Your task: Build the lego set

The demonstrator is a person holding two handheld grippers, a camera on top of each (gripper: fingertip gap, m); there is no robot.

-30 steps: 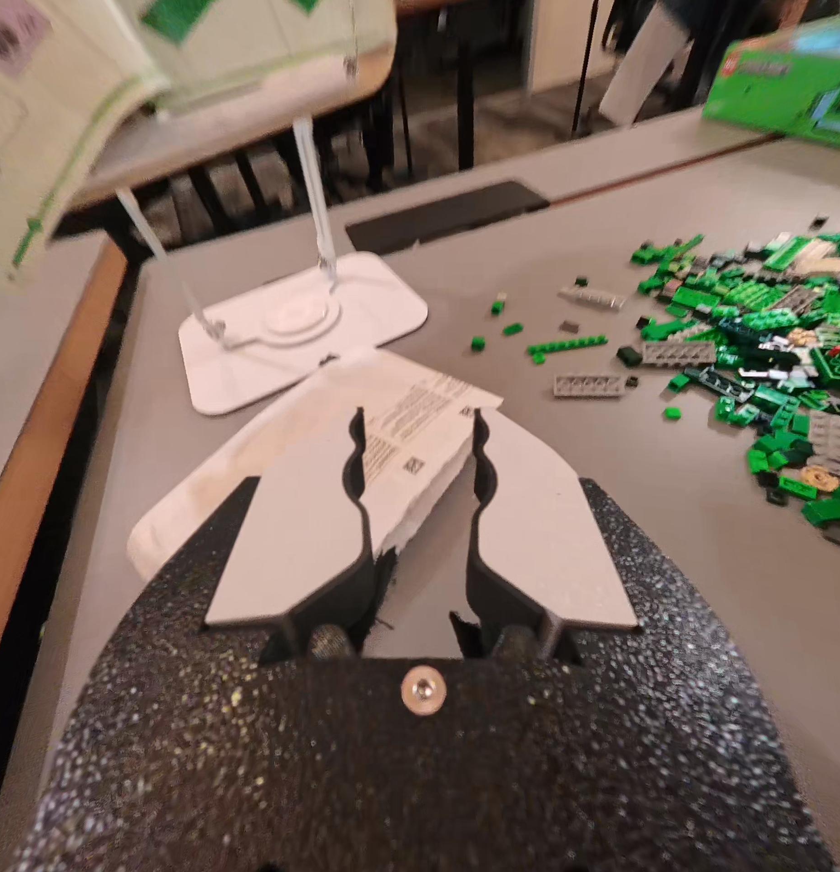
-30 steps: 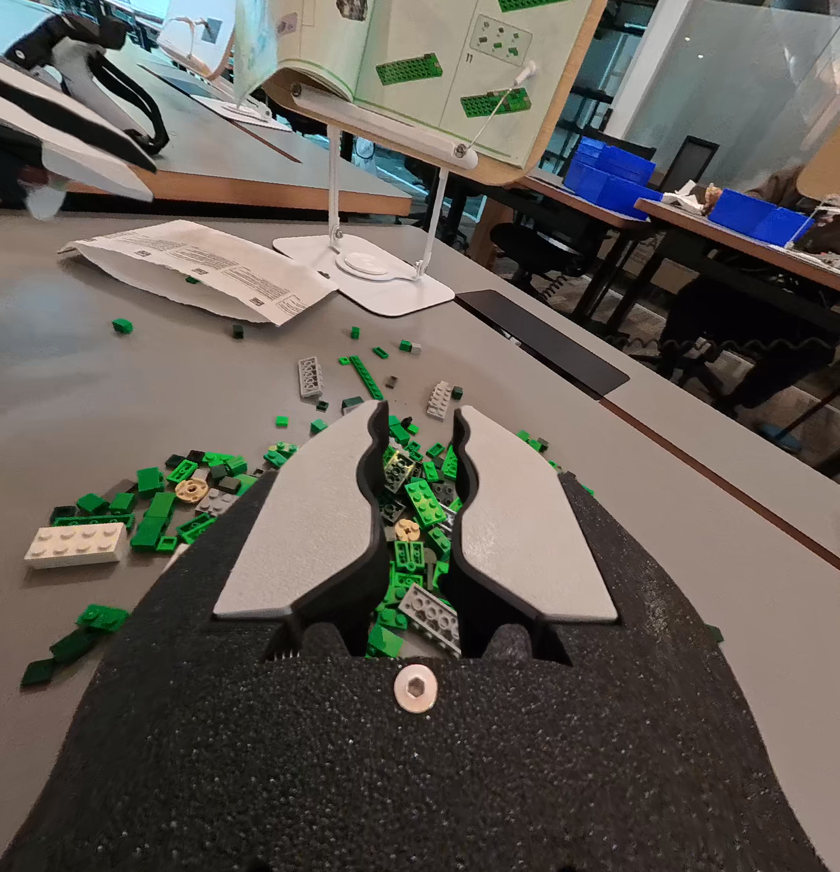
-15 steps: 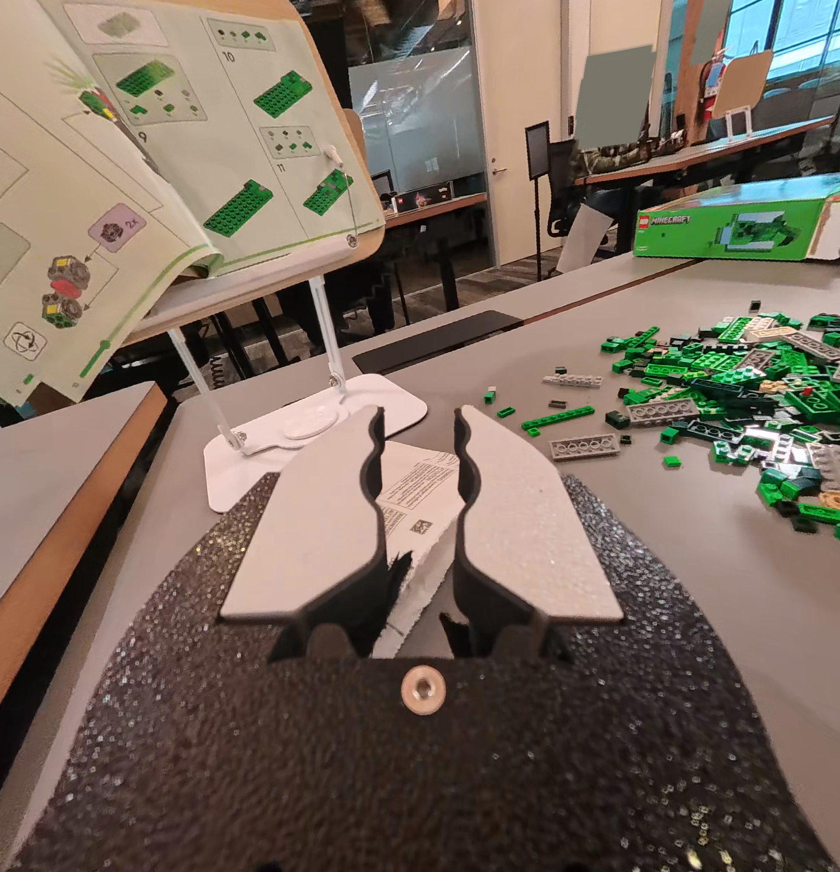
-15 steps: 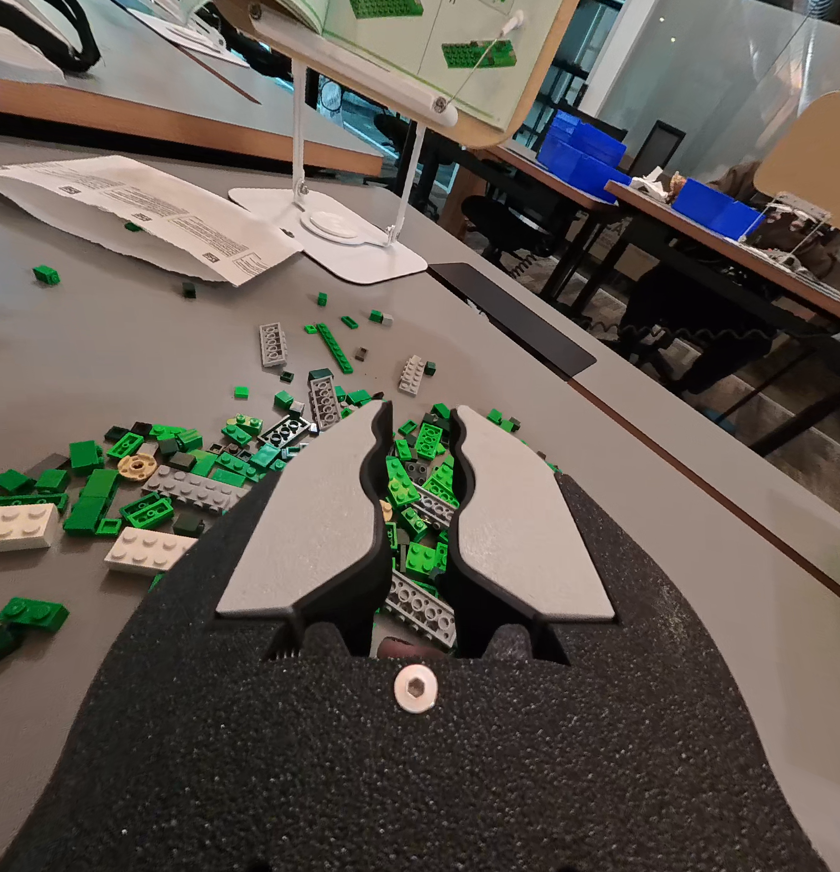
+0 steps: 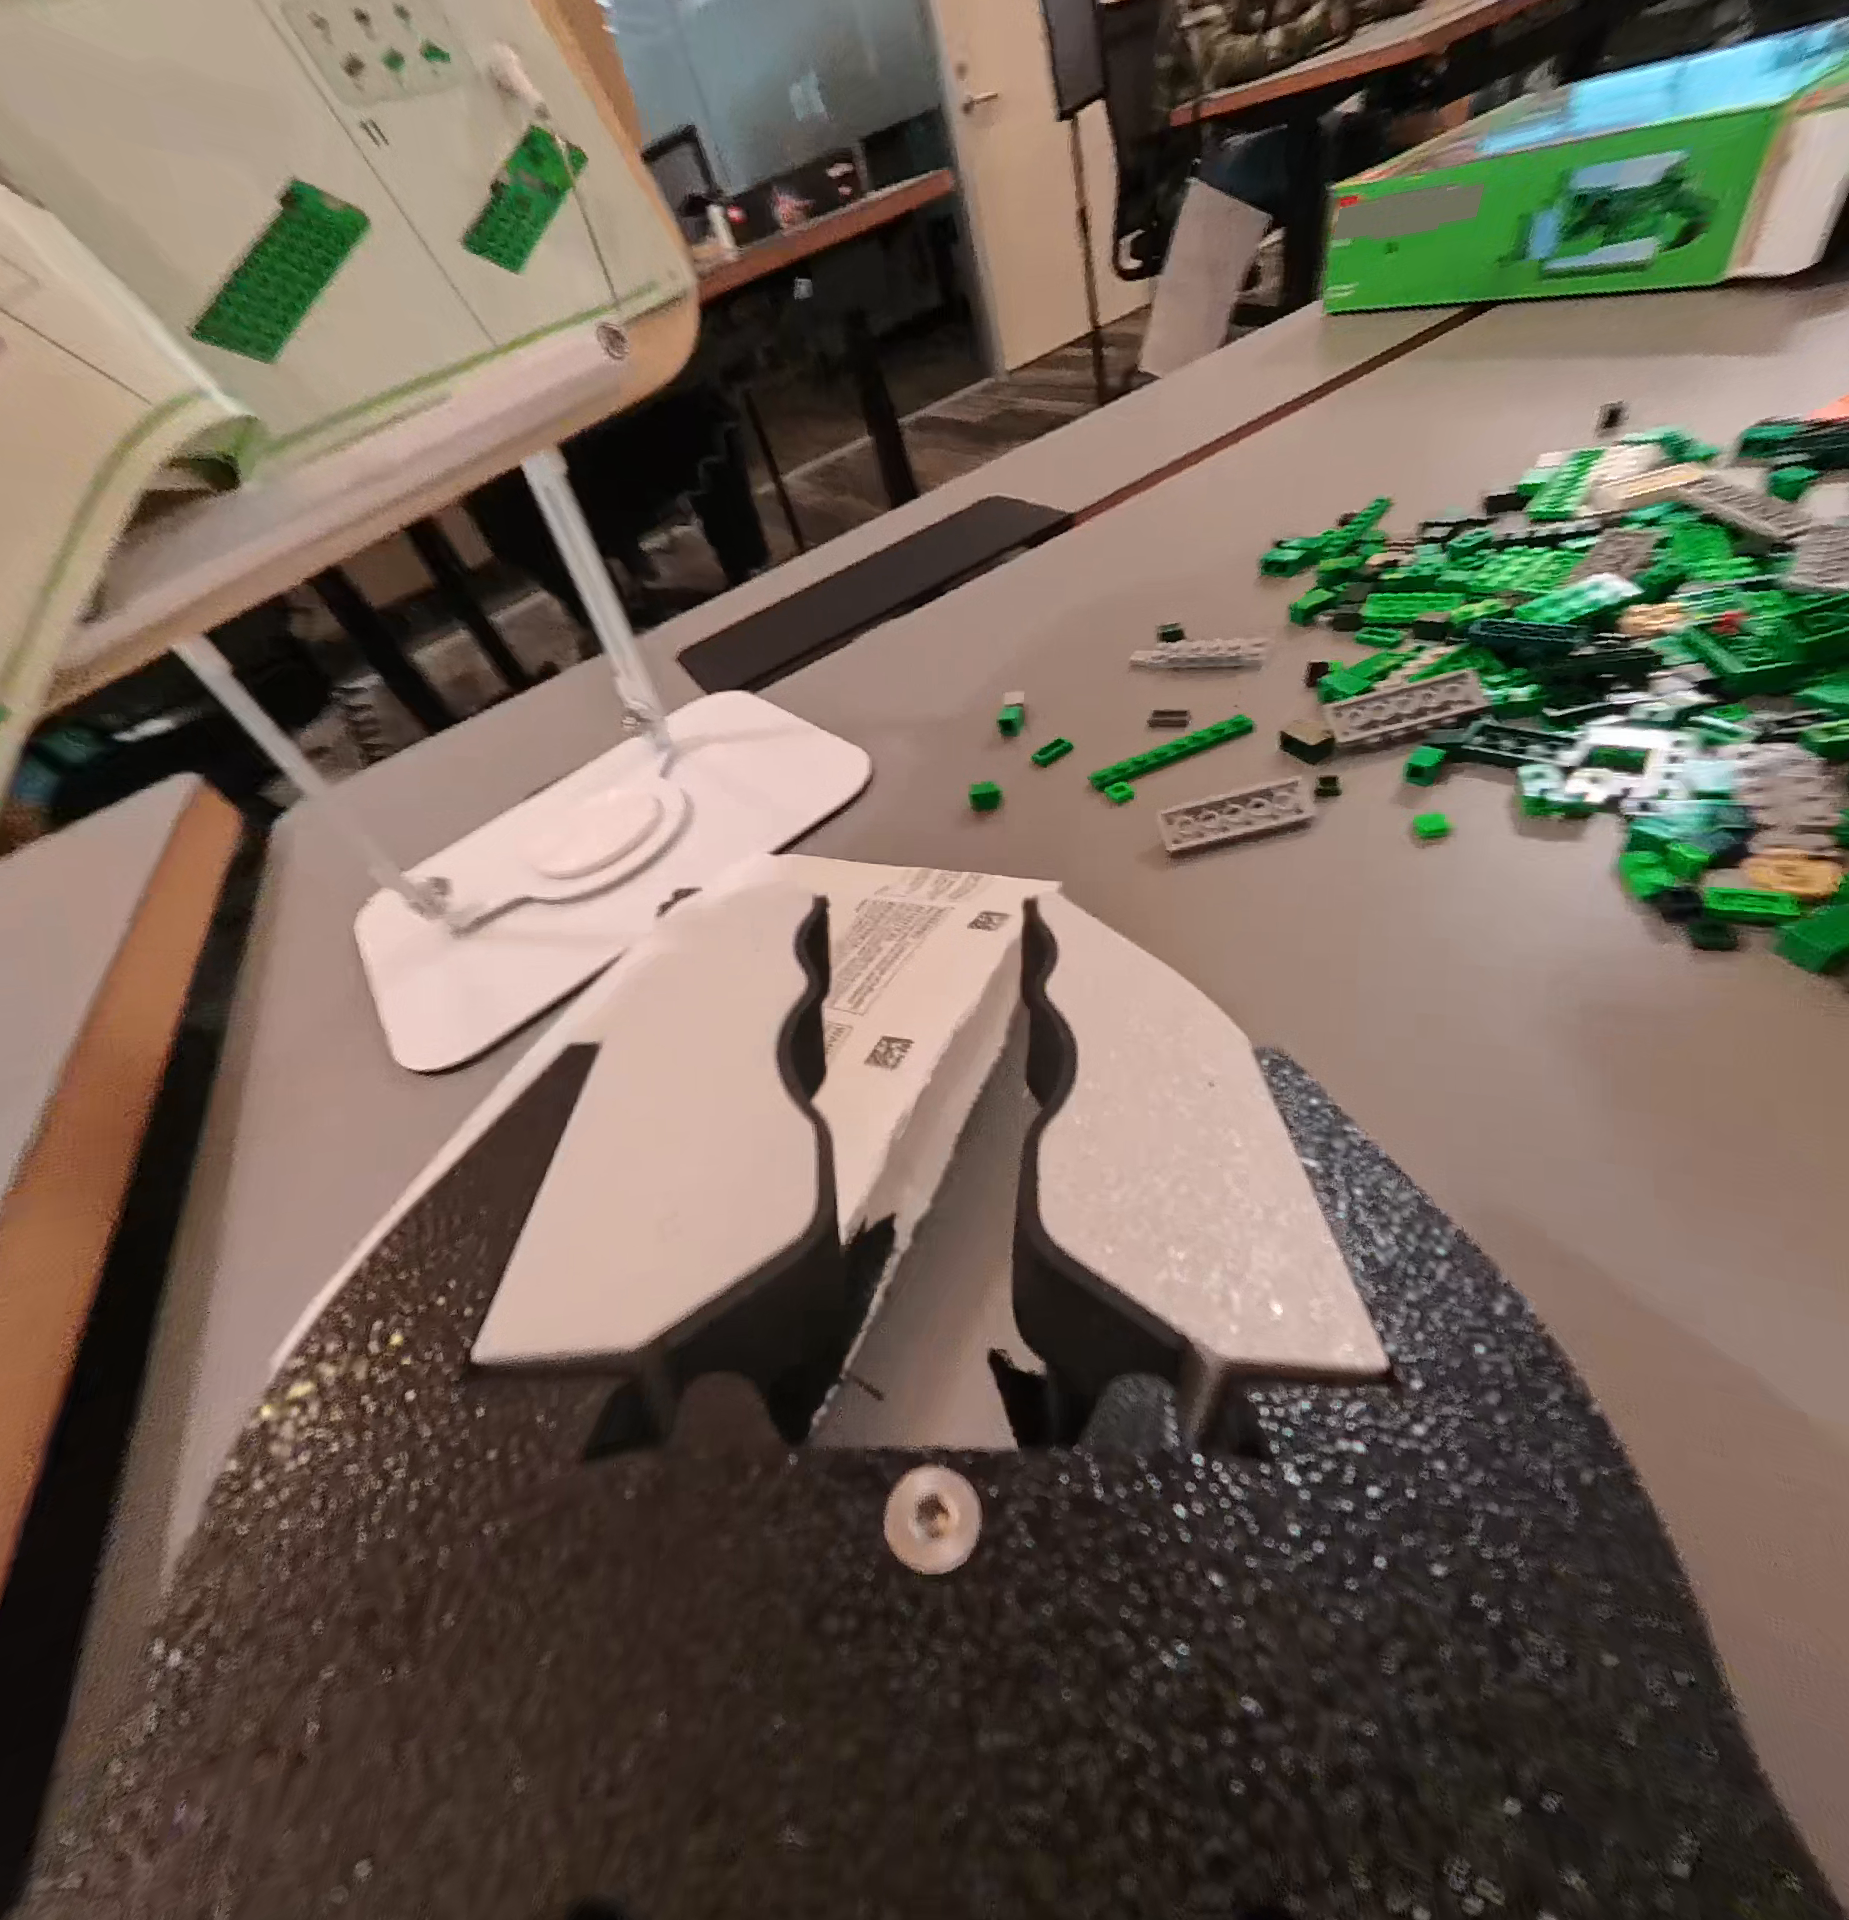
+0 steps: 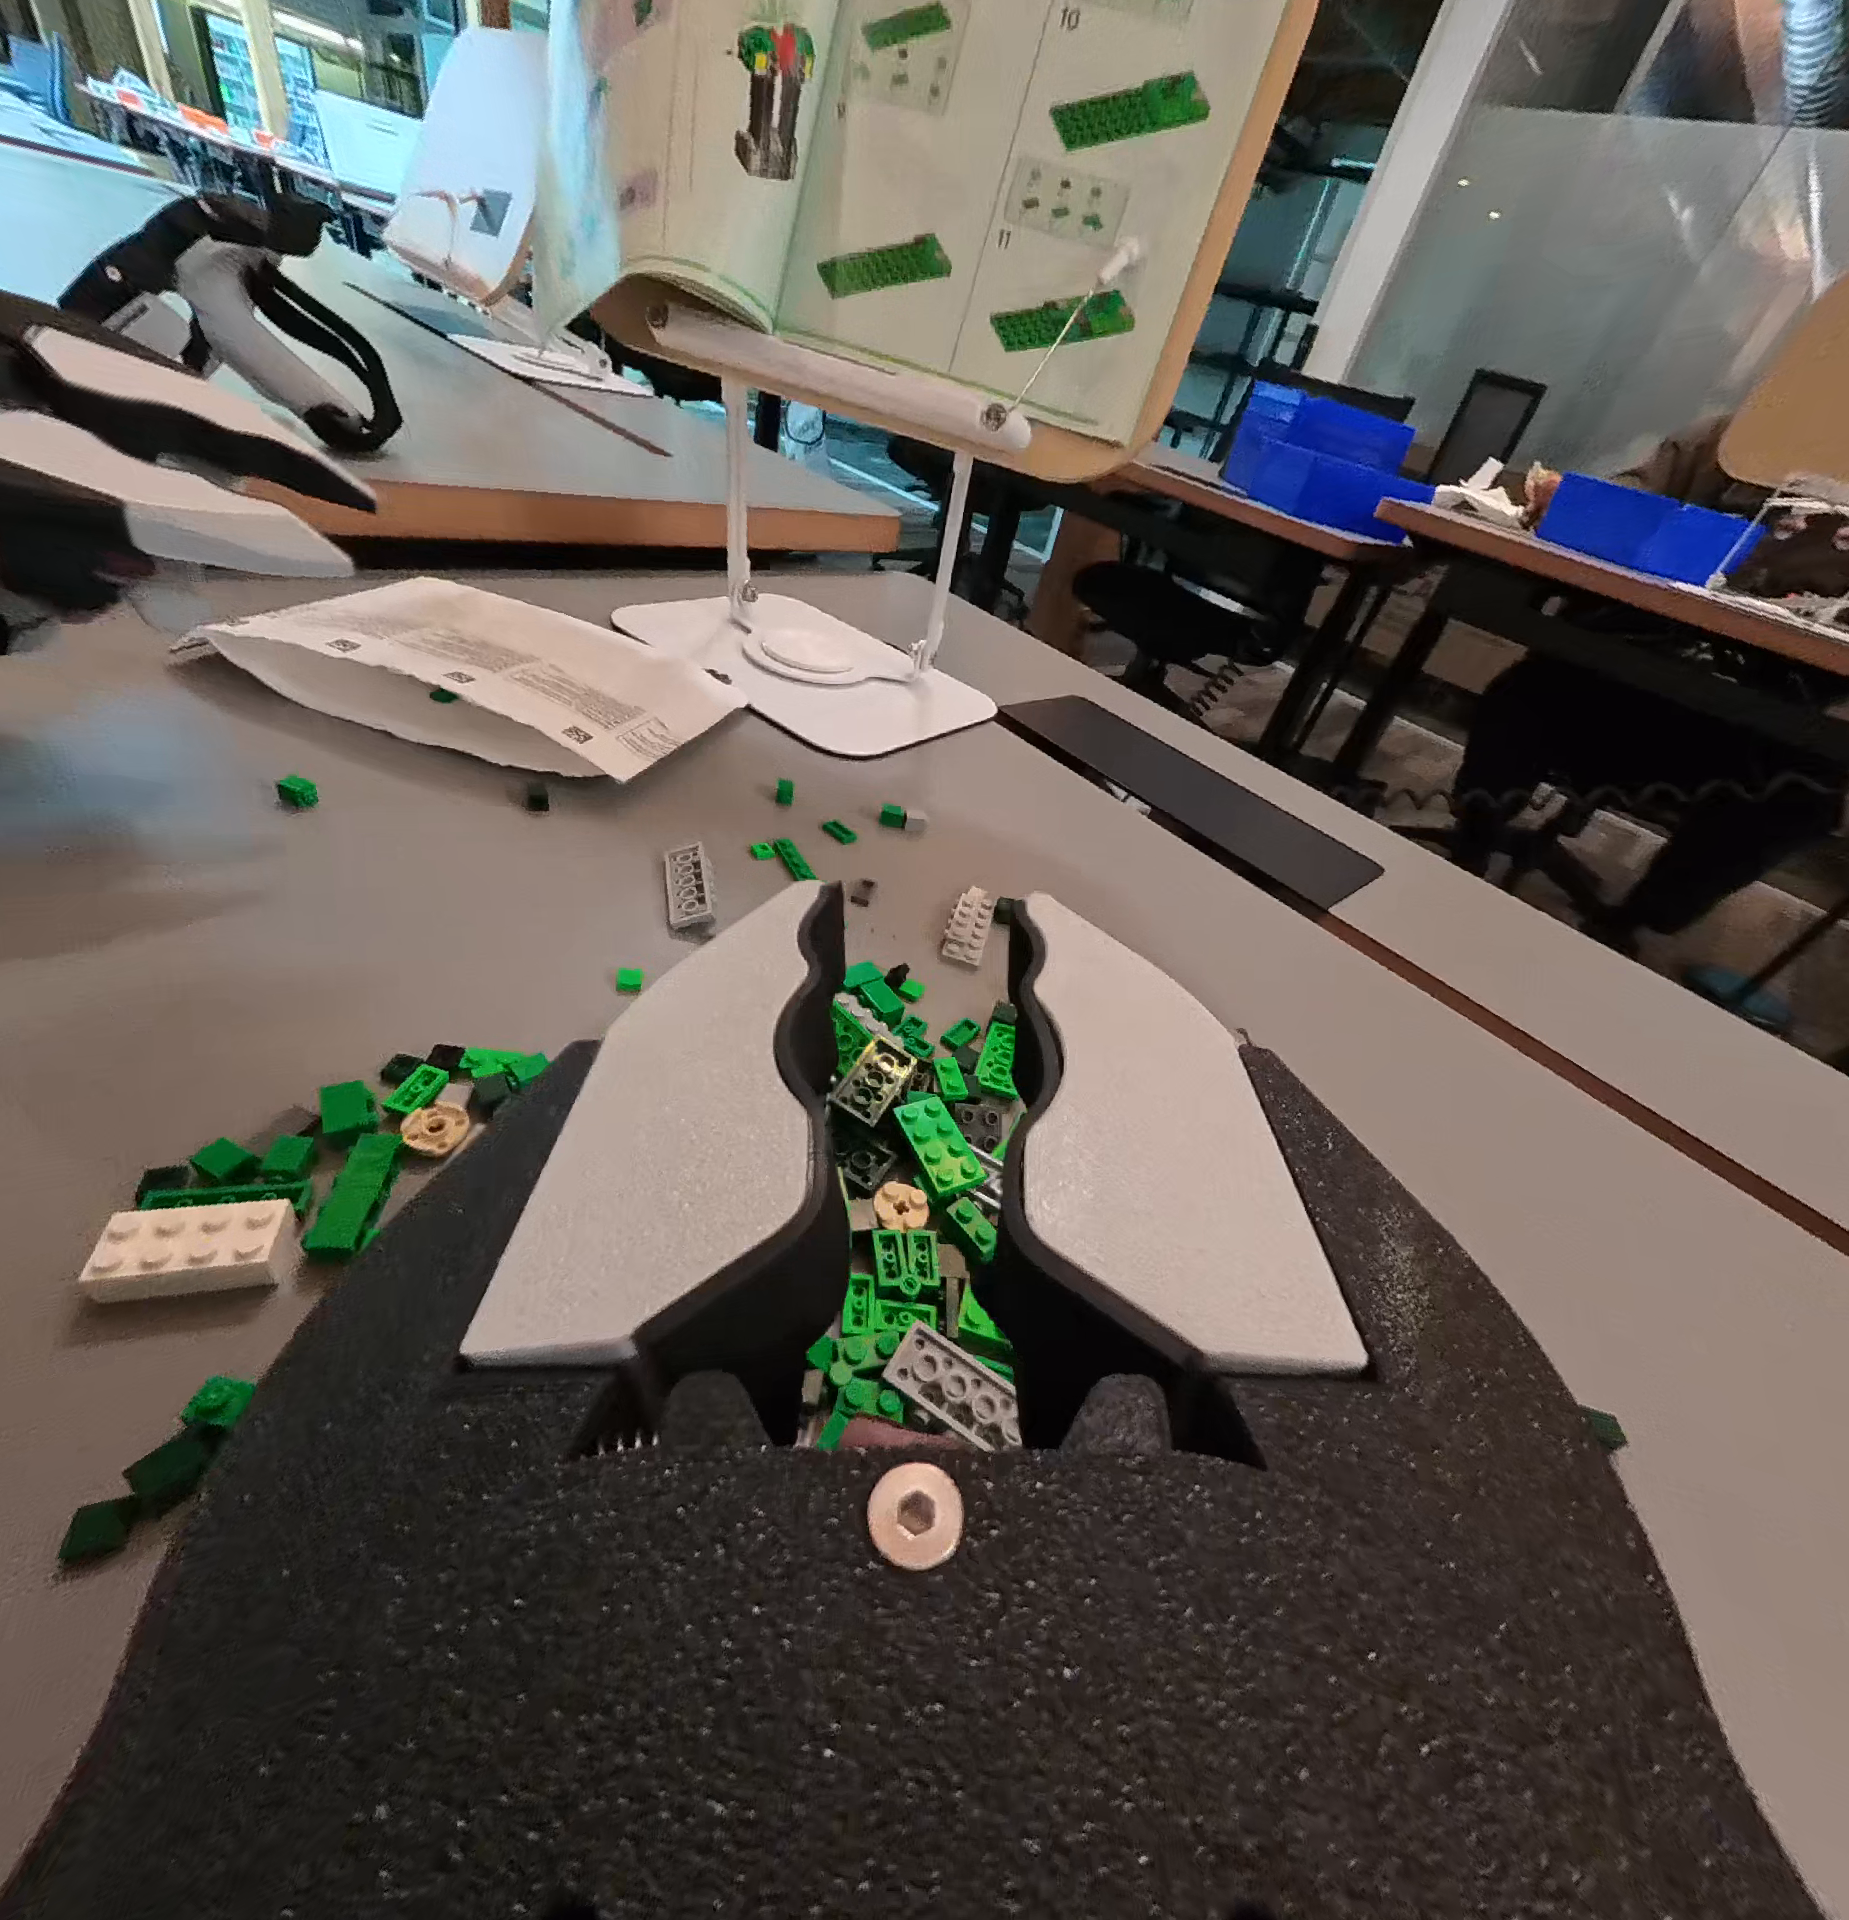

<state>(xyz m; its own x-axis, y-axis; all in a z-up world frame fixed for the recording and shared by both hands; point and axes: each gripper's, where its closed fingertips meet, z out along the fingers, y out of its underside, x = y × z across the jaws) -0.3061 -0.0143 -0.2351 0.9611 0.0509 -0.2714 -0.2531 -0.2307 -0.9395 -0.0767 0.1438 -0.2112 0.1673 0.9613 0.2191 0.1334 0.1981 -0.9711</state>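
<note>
Left claw (image 5: pixel 922 914) — fingers parted, nothing between them, held over a torn white paper bag (image 5: pixel 930 997) lying on the grey desk (image 5: pixel 1315 1039).
Right claw (image 6: pixel 925 904) — fingers parted, empty, poised above the heap of loose lego pieces (image 6: pixel 925 1143), mostly green with some grey, tan and a white brick (image 6: pixel 187 1252).
Instruction booklet (image 6: pixel 961 156) — open on a white stand (image 6: pixel 826 665), just beyond the bag.
Green set box (image 5: pixel 1585 208) — far edge of the desk.
Blue bins (image 6: pixel 1315 452) — on another table behind.

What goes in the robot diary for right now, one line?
left tongs: open, over paper bag | right tongs: open, over brick pile | nothing held
</note>
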